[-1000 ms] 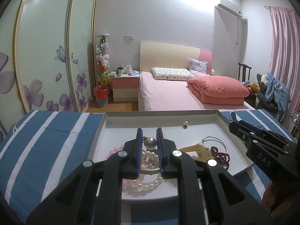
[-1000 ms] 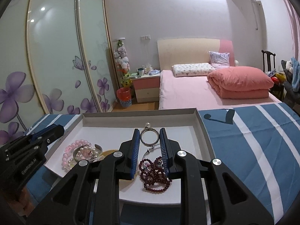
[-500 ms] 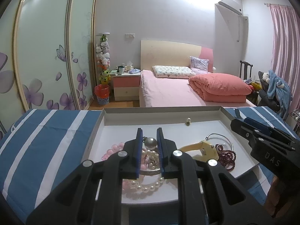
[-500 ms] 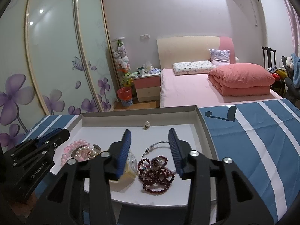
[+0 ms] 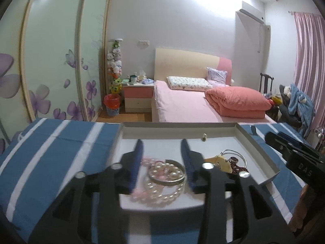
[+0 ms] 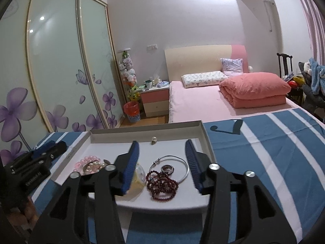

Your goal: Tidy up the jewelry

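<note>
A pink-toned bedroom, with flower-printed wardrobe doors to one side and a made bed [image 6: 203, 103] behind, frames the blue-and-white striped cloth [image 6: 274, 154] over the tabletop where I am working. On it sits a shallow white tray [image 6: 146, 130] holding all the jewelry I can see. My left gripper [image 5: 161, 158] hovers at the tray's near edge with its jaws spread wide and nothing between them; below them lies a tangle of a pearl bracelet [image 5: 162, 185], a pink bead bracelet [image 5: 150, 159] and a silver cuff bangle [image 5: 172, 181], all touching or overlapping. My right gripper [image 6: 162, 162] is likewise wide open and empty, poised above the second cluster: a dark red bead strand [image 6: 162, 185] piled on itself, a thin silver bangle [image 6: 178, 160] looping around a small ring [image 6: 167, 168], and a pale yellow piece [image 6: 137, 180] just beside the left jaw, too hidden for me to name. A single small earring or charm [image 6: 153, 140] rests apart near the tray's far wall. As I judge it, the sorting has barely begun: the pieces are gathered in the tray but remain heaped in two mixed piles, none laid out singly apart from that lone charm. What remains, I think, is to lift each piece free of its neighbours and give it its own spot, and the looped strands look likely to drag others along.
</note>
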